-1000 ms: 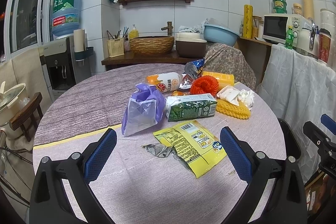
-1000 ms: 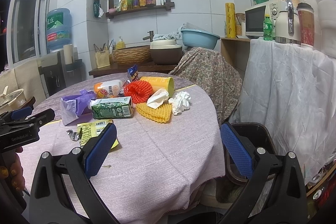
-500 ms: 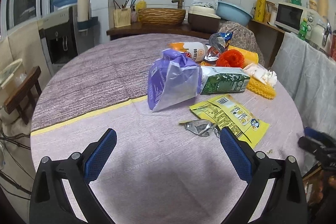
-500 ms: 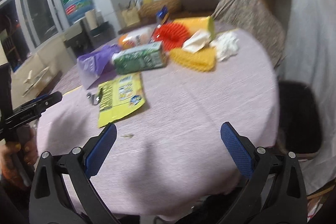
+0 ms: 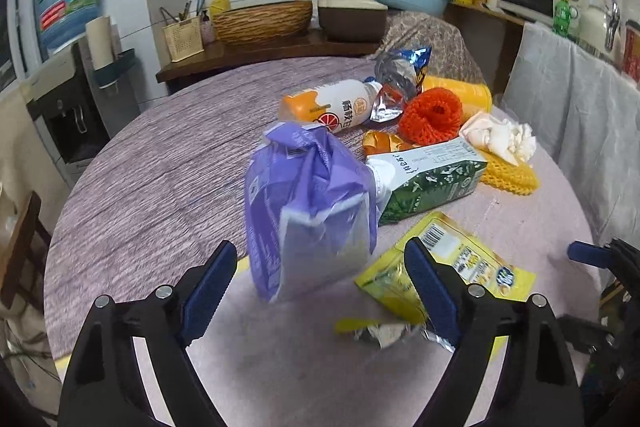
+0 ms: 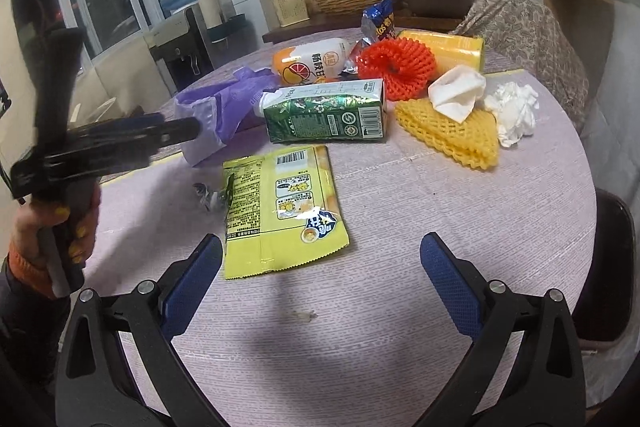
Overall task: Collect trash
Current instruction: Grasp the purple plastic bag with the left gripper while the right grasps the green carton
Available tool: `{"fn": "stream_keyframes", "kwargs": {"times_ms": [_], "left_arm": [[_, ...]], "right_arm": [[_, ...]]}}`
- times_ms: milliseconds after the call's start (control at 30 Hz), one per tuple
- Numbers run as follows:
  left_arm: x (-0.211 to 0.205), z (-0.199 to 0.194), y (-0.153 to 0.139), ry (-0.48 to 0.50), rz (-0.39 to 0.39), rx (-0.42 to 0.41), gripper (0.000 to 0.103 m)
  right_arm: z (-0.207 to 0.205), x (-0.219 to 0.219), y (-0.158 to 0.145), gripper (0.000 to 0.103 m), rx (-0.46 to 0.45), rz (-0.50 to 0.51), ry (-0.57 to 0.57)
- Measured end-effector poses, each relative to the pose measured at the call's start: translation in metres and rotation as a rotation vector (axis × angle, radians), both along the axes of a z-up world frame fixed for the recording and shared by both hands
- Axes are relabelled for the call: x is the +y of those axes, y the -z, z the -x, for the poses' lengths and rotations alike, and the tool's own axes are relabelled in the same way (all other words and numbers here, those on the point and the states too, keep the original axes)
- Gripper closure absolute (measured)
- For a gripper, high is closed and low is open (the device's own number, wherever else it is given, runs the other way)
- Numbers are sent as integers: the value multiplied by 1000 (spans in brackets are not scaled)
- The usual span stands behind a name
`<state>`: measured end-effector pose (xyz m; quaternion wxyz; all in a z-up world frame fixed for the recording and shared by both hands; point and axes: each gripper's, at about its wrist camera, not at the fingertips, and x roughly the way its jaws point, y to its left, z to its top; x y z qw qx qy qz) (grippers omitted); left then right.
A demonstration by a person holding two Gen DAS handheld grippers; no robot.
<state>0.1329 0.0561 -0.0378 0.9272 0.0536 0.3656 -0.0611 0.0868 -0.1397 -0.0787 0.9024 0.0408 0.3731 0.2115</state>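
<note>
Trash is still lying all over the round desk (image 6: 440, 211): a purple bag (image 5: 308, 211), a green carton (image 6: 326, 115), a yellow wrapper (image 6: 280, 211) and more. Nothing is getting picked up yet. The left gripper (image 5: 320, 283) is closing its wide jaws a little around the purple bag, not touching it. The right gripper (image 6: 320, 283) is hanging with wide, empty jaws

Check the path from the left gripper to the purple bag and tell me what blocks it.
Nothing visible blocks it. The left gripper is open, its jaws just been closing a little, and the purple bag stands directly ahead between the fingers, untouched. The green carton and yellow wrapper lie off to the right, clear of the approach.
</note>
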Motion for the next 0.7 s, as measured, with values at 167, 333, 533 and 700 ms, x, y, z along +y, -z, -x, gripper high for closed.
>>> {"fn": "stream_keyframes", "kwargs": {"times_ms": [167, 333, 533, 700], "left_arm": [[-9, -19, 15, 16, -30, 48, 37], [0, -21, 18, -24, -3, 64, 59], [21, -13, 12, -65, 55, 40, 68], [39, -1, 3, -106, 111, 10, 71]], "right_arm": [[0, 1, 2, 5, -6, 32, 1], [-5, -2, -1, 5, -31, 66, -5], [-32, 7, -16, 5, -105, 187, -85], [-74, 37, -28, 9, -187, 374, -281]]}}
